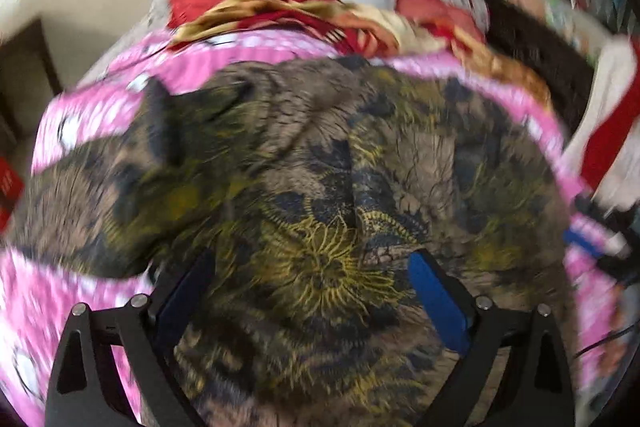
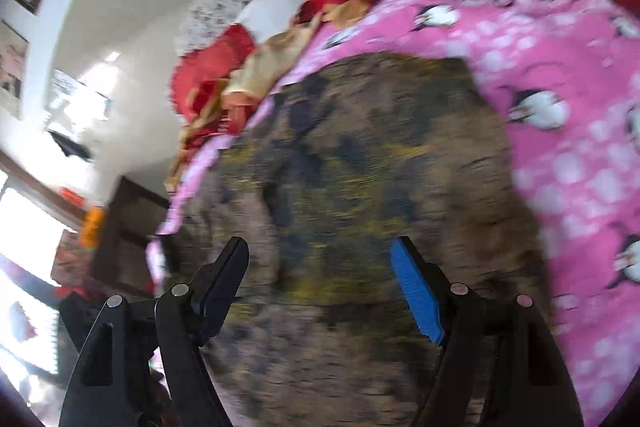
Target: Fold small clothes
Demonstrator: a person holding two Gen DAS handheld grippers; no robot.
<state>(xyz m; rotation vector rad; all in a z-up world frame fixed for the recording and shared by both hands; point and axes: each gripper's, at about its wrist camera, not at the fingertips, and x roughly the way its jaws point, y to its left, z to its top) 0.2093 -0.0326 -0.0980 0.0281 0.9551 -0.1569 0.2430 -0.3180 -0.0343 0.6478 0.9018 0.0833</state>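
A brown, navy and yellow floral-print garment (image 1: 320, 187) lies spread and rumpled across the middle of the pink penguin-print bedspread (image 1: 52, 291), with no clean fold showing, so the folding looks barely begun. The left gripper (image 1: 312, 267) and right gripper (image 2: 320, 251) both hover over it, jaws wide apart, holding nothing.

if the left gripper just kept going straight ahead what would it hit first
Most likely the brown patterned garment: the left gripper is open and the cloth fills the view between and beyond its fingers. The pink penguin blanket lies beneath. Blur makes the depth uncertain.
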